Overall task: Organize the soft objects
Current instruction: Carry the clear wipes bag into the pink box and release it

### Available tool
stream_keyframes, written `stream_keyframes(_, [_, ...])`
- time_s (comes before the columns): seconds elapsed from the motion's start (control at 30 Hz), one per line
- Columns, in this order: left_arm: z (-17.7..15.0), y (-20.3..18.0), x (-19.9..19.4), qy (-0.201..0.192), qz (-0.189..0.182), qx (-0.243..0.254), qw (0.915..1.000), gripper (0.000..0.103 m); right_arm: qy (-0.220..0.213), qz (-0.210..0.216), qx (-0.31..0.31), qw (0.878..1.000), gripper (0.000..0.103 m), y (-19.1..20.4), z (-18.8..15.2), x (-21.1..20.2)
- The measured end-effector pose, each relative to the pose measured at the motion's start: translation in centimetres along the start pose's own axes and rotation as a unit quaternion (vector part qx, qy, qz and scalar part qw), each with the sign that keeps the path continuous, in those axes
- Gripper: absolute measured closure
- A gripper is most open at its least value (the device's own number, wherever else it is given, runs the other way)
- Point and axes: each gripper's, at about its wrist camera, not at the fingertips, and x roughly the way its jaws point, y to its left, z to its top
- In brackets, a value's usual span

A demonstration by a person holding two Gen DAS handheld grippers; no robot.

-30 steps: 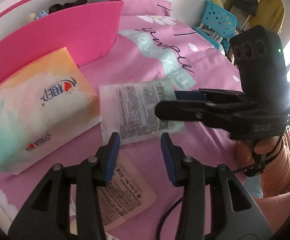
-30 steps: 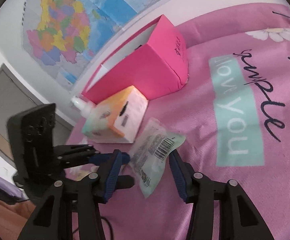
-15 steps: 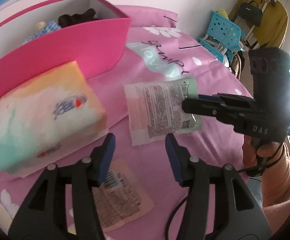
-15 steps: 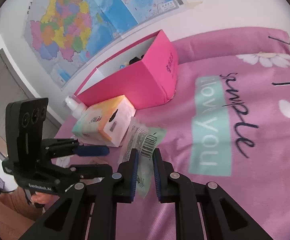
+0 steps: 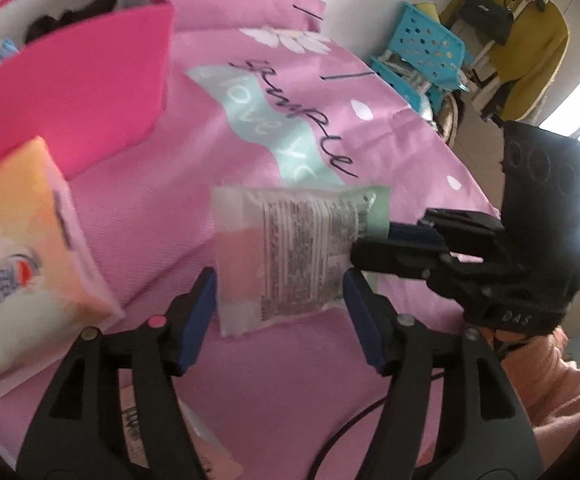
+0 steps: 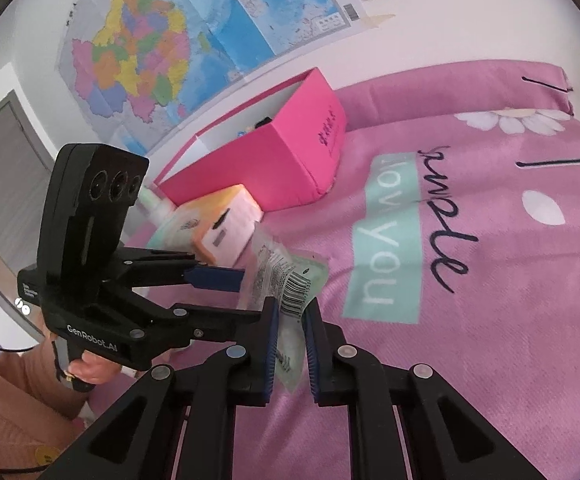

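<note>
A soft translucent packet (image 5: 290, 252) with a printed label and a barcode hangs above the pink bedspread (image 5: 210, 184). My right gripper (image 6: 290, 320) is shut on one edge of the packet (image 6: 286, 280); in the left wrist view the right gripper (image 5: 370, 240) grips from the right. My left gripper (image 5: 280, 300) faces the packet's near edge with its jaws opening; the blue pads (image 5: 202, 312) flank the edge without touching. From the right wrist the left gripper (image 6: 252, 294) reaches in from the left.
An open pink box (image 5: 90, 80) holding dark items stands at the back left. An orange and teal tissue pack (image 5: 18, 240) lies before it, a white bottle (image 6: 152, 204) behind. Another flat packet (image 5: 202, 440) lies under my left gripper. Blue crates (image 5: 422, 52) stand beyond the bed.
The right gripper closed on the packet's edge and raised it off the bedspread. The left gripper's jaws spread wider and it swung right, away from the tissue pack and toward the packet.
</note>
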Motion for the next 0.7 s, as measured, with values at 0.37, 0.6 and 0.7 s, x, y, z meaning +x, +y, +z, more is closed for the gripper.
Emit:
stream_keyframes(0.37, [0.4,-0.4,-5.8,-0.072,0.038,0.006,0.9967,0.052,-0.02,0.012,-0.013,1.0,0.091,1.6,3.2,-1.2])
stream_keyframes(0.6, [3.1,1.5,-11.2,-0.136,0.089,-0.006,0.9868,0.052,-0.049,0.028,-0.065,0.996,0.091,5.4,9.6,-0.5])
stream_keyframes(0.7, [4.5,2.9,-12.4,-0.149,0.112,-0.017,0.9824,0.052,-0.055,0.026,-0.086,0.994,0.091,6.5,12.2,0.8])
